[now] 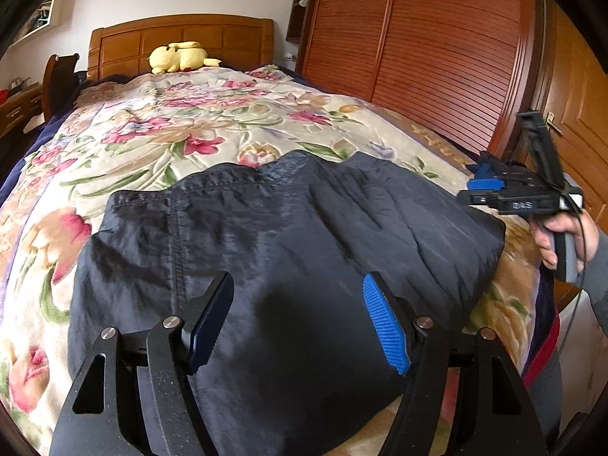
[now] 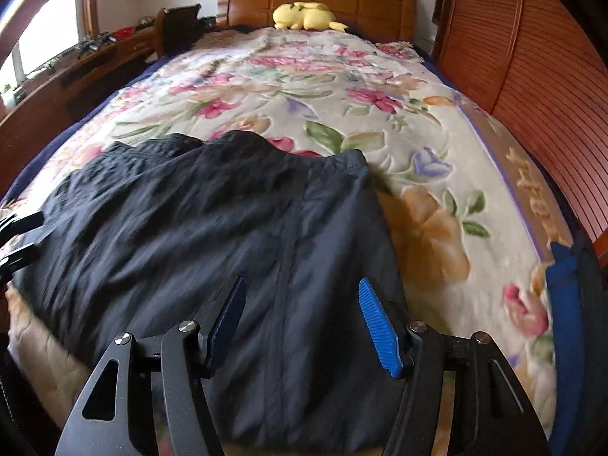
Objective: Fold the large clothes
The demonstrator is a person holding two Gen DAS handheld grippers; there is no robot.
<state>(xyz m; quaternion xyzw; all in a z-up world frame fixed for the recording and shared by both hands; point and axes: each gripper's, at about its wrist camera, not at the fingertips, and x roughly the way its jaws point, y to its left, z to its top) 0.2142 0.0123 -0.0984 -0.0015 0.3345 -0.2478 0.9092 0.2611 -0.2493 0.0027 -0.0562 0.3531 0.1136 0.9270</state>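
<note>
A large dark navy garment (image 1: 273, 235) lies folded into a rough rectangle on the flowered bedspread (image 1: 182, 129) at the near end of the bed. My left gripper (image 1: 298, 321) hangs just above its near part, jaws wide apart and empty. In the right wrist view the same garment (image 2: 212, 228) fills the lower left, and my right gripper (image 2: 302, 319) is open and empty above its right half. The right gripper also shows in the left wrist view (image 1: 490, 182) at the garment's far right corner, held in a hand.
A yellow plush toy (image 1: 178, 57) lies by the wooden headboard (image 1: 182, 34). A louvred wooden wardrobe (image 1: 418, 38) runs along the bed's right side. A desk and chair (image 2: 95, 57) stand to the left. A red-and-blue cloth (image 1: 547, 345) hangs at the near right edge.
</note>
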